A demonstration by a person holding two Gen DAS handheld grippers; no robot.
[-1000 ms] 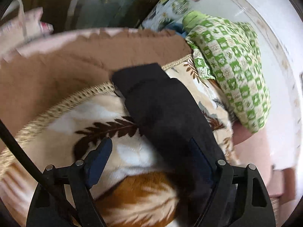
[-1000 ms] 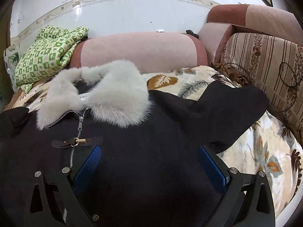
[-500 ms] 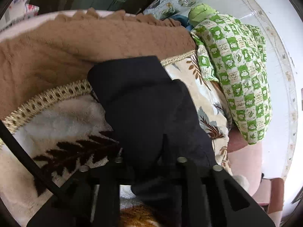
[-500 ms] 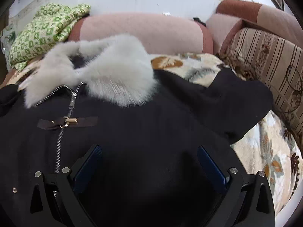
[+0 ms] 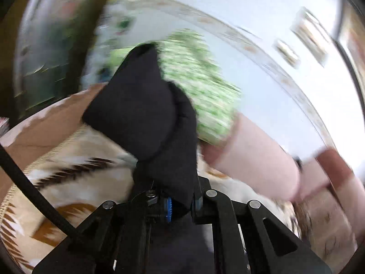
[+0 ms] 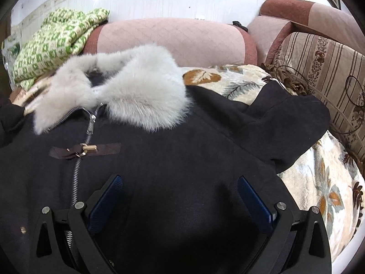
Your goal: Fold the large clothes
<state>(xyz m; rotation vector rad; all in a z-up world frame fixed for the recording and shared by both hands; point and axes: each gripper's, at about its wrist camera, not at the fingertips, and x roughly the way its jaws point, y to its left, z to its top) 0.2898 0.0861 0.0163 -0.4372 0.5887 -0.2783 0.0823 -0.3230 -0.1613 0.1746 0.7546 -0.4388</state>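
A black coat (image 6: 173,159) with a pale fur collar (image 6: 136,91), a zip and a toggle strap lies spread on a leaf-print blanket (image 6: 319,182). My right gripper (image 6: 180,196) hovers just over the coat's chest, open, with nothing between its blue pads. The coat's right sleeve (image 6: 289,123) lies folded near the striped cushion. In the blurred left wrist view, my left gripper (image 5: 181,203) is closing its jaws on the coat's other sleeve (image 5: 141,105). The cloth is pinched between the pads and the sleeve end stands lifted above the blanket (image 5: 68,182).
A green-and-white patterned cloth (image 6: 54,38) is heaped at the back left against a pink bolster (image 6: 173,41). A striped cushion (image 6: 324,68) lines the right side. A brown blanket (image 5: 45,125) and a black cable (image 5: 34,194) show at the left.
My left gripper closed on the black sleeve, then rose and swung with it, rolling as it went. My right gripper stayed over the coat, still open.
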